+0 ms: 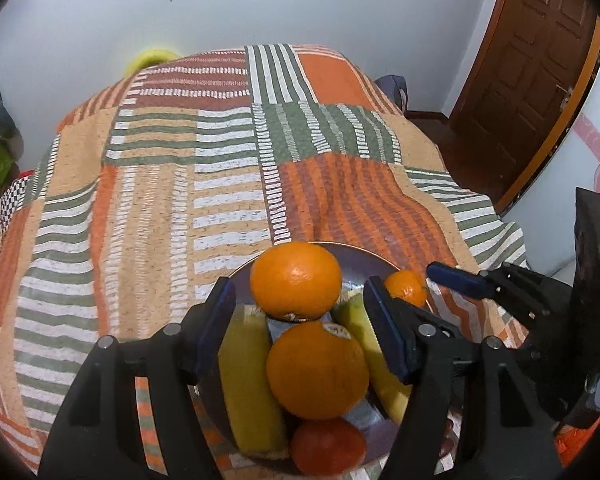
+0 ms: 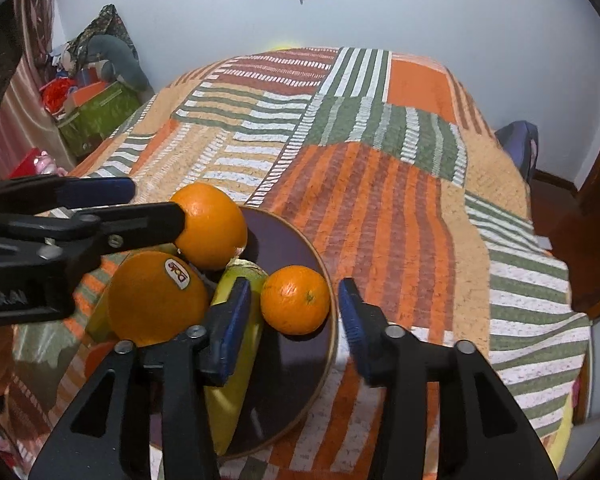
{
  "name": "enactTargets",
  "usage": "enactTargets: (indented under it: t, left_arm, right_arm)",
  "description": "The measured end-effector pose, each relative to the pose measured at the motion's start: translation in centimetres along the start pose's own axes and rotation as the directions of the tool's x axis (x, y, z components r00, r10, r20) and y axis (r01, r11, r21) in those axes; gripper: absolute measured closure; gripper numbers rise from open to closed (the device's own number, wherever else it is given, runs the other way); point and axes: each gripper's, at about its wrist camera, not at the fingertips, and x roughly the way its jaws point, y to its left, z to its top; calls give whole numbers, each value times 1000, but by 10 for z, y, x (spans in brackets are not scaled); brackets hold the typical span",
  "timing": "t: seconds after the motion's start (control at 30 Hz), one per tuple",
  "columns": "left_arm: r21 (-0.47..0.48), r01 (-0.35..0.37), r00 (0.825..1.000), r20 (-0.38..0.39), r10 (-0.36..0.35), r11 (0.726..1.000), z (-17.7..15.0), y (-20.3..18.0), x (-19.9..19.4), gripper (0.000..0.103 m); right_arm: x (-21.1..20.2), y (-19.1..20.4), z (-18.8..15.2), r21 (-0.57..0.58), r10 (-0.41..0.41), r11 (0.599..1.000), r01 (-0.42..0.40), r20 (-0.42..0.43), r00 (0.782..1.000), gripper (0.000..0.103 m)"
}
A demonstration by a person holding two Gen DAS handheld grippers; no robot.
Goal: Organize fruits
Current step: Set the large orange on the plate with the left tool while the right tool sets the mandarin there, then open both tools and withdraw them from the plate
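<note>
Both grippers hang spread and empty, left gripper [image 1: 300, 316] and right gripper [image 2: 296, 316], over one dark plate [image 2: 296, 240] holding three oranges [image 2: 296, 300], two bananas [image 1: 248, 384] and one tomato [image 1: 328, 446].

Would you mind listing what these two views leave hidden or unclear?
- Red fruit: left wrist view, partly behind the sticker orange and cut by the bottom edge; its kind is unclear.
- Left banana: left wrist view, top end behind a left gripper finger.
- Plate: right wrist view, near part hidden by the right gripper.
- Yellow thing behind the bed: blurred, mostly hidden by the blanket.
</note>
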Motion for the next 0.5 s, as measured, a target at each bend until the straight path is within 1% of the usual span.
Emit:
enactTargets:
  t: [0.1, 0.2, 0.37, 0.5]
  left_arm:
    - [-7, -15, 1000, 20, 15, 1000, -5, 4, -16, 37]
    - [-5, -45, 998, 46, 45, 999, -12, 9, -36, 37]
    - [-11, -60, 993, 96, 61, 998, -21, 15, -76, 37]
    - [-15, -72, 989, 129, 73, 997, -34, 18, -109, 35]
  right_arm:
    - [-10, 1, -1, -1, -3, 1000, 3, 10, 1000, 56]
    - [-24, 4, -3, -9, -7, 1000, 7, 21, 1000, 56]
    - [-58, 11, -14, -24, -22, 999, 23, 54, 998, 53]
    - [-87, 18, -26, -41, -26, 999, 30, 79, 997, 50]
